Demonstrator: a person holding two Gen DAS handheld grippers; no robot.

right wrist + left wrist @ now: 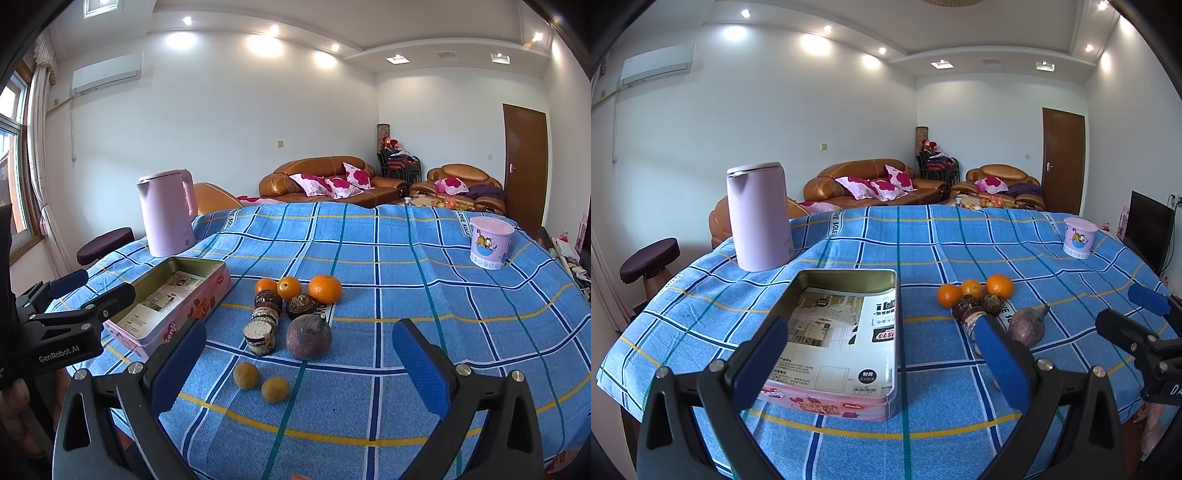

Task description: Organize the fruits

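Observation:
An open pink tin (842, 347) (170, 299) with a printed card inside lies on the blue checked tablecloth (923, 240). Right of it sit three oranges (998, 286) (324, 288), several dark brown round fruits (267, 300), a cut one (259, 335), a purple fruit (1028, 325) (308, 336) and two small yellow-brown fruits (246, 375). My left gripper (879, 363) stands open over the tin's near end, holding nothing. My right gripper (301, 369) hangs open just in front of the fruits, above the small yellow-brown pair, holding nothing.
A pink kettle (757, 216) (168, 214) stands at the table's far left, a pink cartoon cup (1079, 237) (490, 242) at the far right. A dark stool (650, 258) sits left of the table. Sofas (871, 182) stand beyond.

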